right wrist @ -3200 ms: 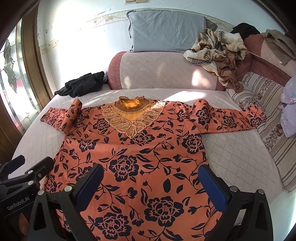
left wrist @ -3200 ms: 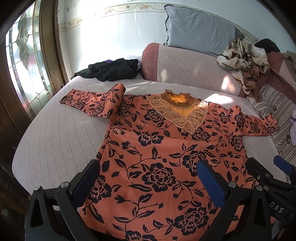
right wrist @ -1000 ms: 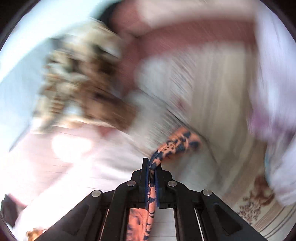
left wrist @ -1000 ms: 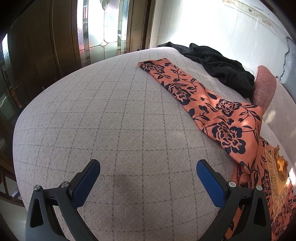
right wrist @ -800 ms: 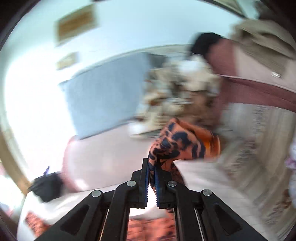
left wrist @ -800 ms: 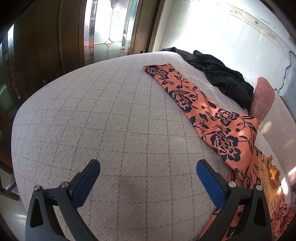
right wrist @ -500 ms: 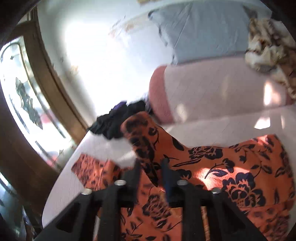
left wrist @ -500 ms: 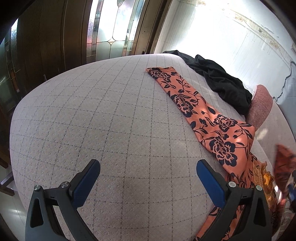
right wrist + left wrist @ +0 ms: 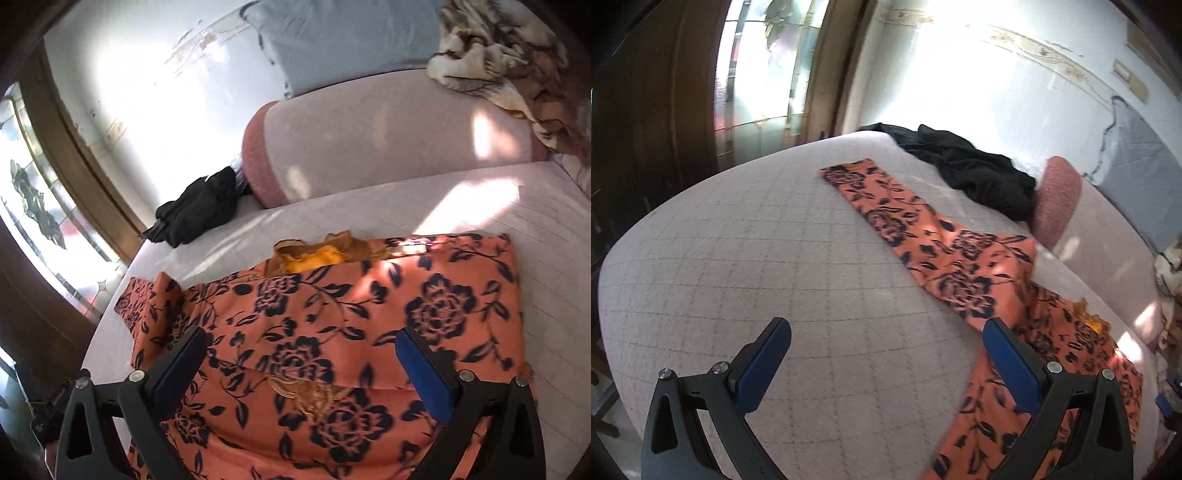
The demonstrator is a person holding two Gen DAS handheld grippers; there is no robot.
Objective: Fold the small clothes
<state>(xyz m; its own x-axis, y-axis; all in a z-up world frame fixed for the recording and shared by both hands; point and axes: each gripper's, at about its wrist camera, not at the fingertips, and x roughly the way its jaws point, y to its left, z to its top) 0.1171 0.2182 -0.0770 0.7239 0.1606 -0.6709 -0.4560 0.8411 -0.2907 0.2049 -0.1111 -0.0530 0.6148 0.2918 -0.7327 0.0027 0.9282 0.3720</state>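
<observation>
An orange blouse with black flowers [image 9: 436, 302] lies flat on the quilted bed [image 9: 746, 258]. Its right sleeve is folded across the chest, just below the gold collar [image 9: 314, 258]. My right gripper [image 9: 301, 336] hovers over the folded part. Its jaws are opening wide, and the pads press on nothing. The left sleeve [image 9: 908, 221] still stretches out straight towards the window. Short of that sleeve, my left gripper [image 9: 885, 328] hangs open above bare quilt, with nothing between its fingers.
A black garment [image 9: 967, 170] is heaped near the far corner, beside a pink bolster [image 9: 369, 147]. A grey pillow [image 9: 351, 40] and a patterned blanket [image 9: 498, 55] lie behind it. The bed's rounded edge drops off towards the stained-glass window [image 9: 768, 74].
The right gripper swung the right sleeve over the blouse's chest, then opened and let it go. The left gripper rose slightly and stayed open.
</observation>
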